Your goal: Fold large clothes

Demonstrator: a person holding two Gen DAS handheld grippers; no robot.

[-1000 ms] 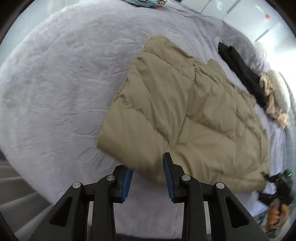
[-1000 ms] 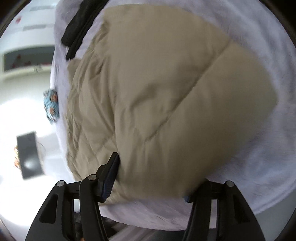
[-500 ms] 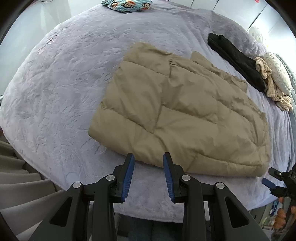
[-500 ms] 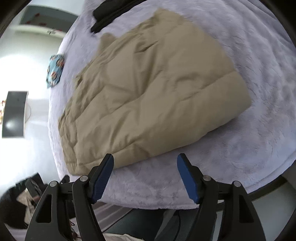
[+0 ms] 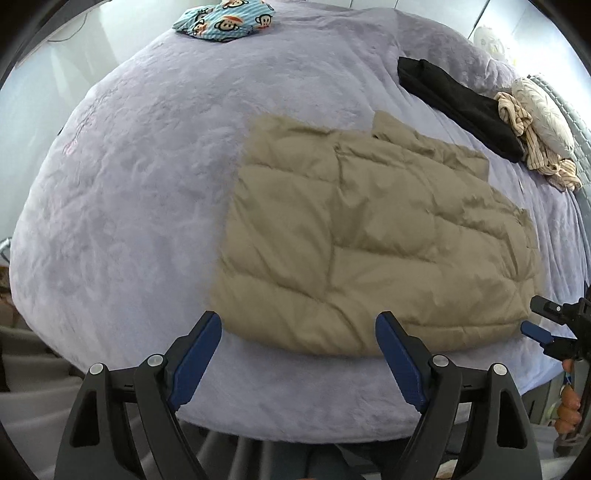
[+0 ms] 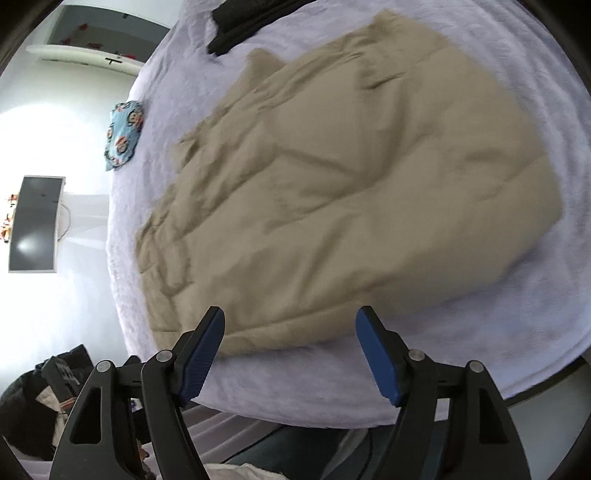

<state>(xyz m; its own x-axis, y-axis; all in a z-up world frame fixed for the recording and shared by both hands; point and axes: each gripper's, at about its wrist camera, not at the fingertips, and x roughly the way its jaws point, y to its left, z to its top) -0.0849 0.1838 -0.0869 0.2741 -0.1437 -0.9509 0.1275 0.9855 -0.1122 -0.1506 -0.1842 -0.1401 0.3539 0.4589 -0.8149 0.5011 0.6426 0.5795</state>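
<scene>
While my left claw (image 5: 298, 356) hangs above the near edge of the bed (image 5: 140, 192), its blue pads are spreading apart with nothing between them; my right claw (image 6: 290, 345) is widening too, also empty. The folded tan puffer jacket (image 5: 373, 236) lies flat on the lilac bedspread, just beyond both claws and touching neither. Nothing lies between the claws and its near hem. Far behind it, towards the right, a long black garment (image 5: 458, 107) lies beside a striped beige cloth (image 5: 535, 147) and a white pillow (image 5: 543, 114). At the far left edge sits a blue cloth with monkey faces (image 5: 225, 20). In the right wrist view a grey monitor (image 6: 35, 223) stands off the bed's left side.
</scene>
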